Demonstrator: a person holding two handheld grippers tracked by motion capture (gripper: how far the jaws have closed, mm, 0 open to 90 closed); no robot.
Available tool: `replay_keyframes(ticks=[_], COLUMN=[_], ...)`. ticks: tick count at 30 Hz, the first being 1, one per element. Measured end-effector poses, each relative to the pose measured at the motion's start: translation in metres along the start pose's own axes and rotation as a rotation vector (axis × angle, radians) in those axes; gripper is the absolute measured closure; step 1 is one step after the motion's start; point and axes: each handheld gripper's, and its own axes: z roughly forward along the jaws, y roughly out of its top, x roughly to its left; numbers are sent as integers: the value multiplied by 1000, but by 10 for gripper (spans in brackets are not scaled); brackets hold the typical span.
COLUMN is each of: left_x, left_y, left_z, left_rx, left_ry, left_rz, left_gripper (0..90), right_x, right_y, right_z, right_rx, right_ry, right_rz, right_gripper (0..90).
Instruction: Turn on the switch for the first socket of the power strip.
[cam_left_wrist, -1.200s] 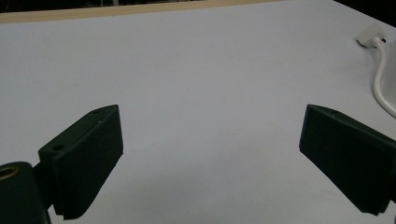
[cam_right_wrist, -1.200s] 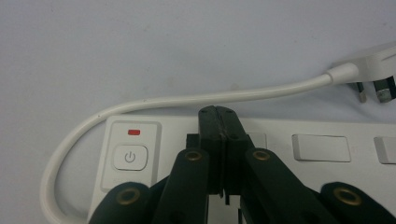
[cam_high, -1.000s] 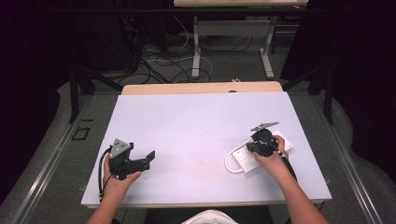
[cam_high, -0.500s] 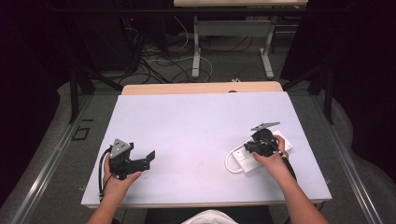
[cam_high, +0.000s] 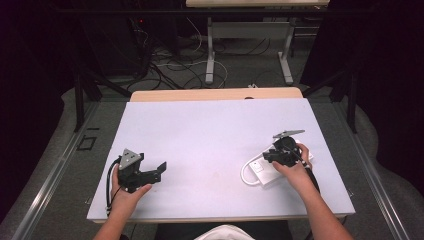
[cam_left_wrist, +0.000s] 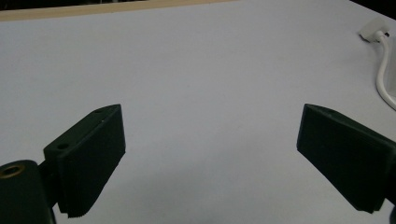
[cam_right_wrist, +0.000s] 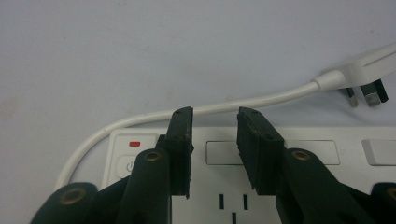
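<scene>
My right gripper hangs low over the white power strip, lower right of the high view; its jaws have just been opening and now stand slightly parted with nothing between them. I judge a release just made (perhaps off the strip's switch). Next comes lifting clear without snagging the cord or its plug. My left gripper idles wide open over bare table. The strip's near edge is cut off.

Left gripper: black body, grey three-cornered top plate, black cable, ribbed pads. Right gripper: black jaws, brass-coloured rivets, grey plate. Forearms bare; white garment at near edge.
</scene>
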Motion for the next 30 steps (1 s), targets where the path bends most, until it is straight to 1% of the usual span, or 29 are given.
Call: replay_keyframes(ticks=[4, 5, 7, 8, 14, 15, 16, 17, 19, 21, 22, 24, 25, 26, 27, 29, 30], left_x=[0, 0, 0, 0, 0, 0, 0, 0, 0, 0, -1, 0, 0, 0, 0, 0, 0], left_y=[0, 0, 0, 0, -1, -1, -1, -1, -1, -1, -1, -1, -1, -1, -1, -1, -1], left_z=[0, 1, 1, 1, 1, 1, 1, 1, 1, 1, 1, 1, 1, 1, 1, 1, 1], left_rx=[1, 0, 1, 1, 5, 6, 4, 6, 4, 5, 5, 4, 6, 7, 4, 6, 7], left_ry=[4, 1, 2, 2, 7, 6, 6, 7, 7, 7, 7, 7, 7, 7, 8, 8, 8], left_rz=[8, 0, 0, 0, -1, -1, -1, -1, -1, -1, -1, -1, -1, -2, -3, -2, -2], left_gripper=[79, 80, 80, 81, 87, 88, 89, 89, 90, 91, 91, 91, 91, 91, 91, 91, 91], right_x=[0, 0, 0, 1, 1, 1, 0, 0, -1, -3, -3, -4, -5, -5, -5, -6, -7], right_y=[0, 0, -1, -1, -2, -2, -3, -3, -3, -3, -4, -4, -4, -4, -4, -5, -6], right_z=[1, 2, 3, 2, 5, 6, 6, 6, 5, 5, 5, 5, 5, 5, 5, 5, 6], right_rx=[9, 5, 9, 15, 18, 17, 11, 6, 3, -4, -6, -12, -23, -23, -25, -15, -23], right_ry=[3, 6, 2, 0, -3, 0, 0, -1, -5, -4, -4, -1, -8, -8, -22, -20, -19], right_rz=[1, -14, -23, -16, -22, -24, -15, -20, -3, -10, 1, 2, -5, -5, -6, 3, -4], right_gripper=[652, 652, 651, 651, 650, 649, 649, 649, 646, 643, 635, 621, 611, 611, 596, 591, 591])
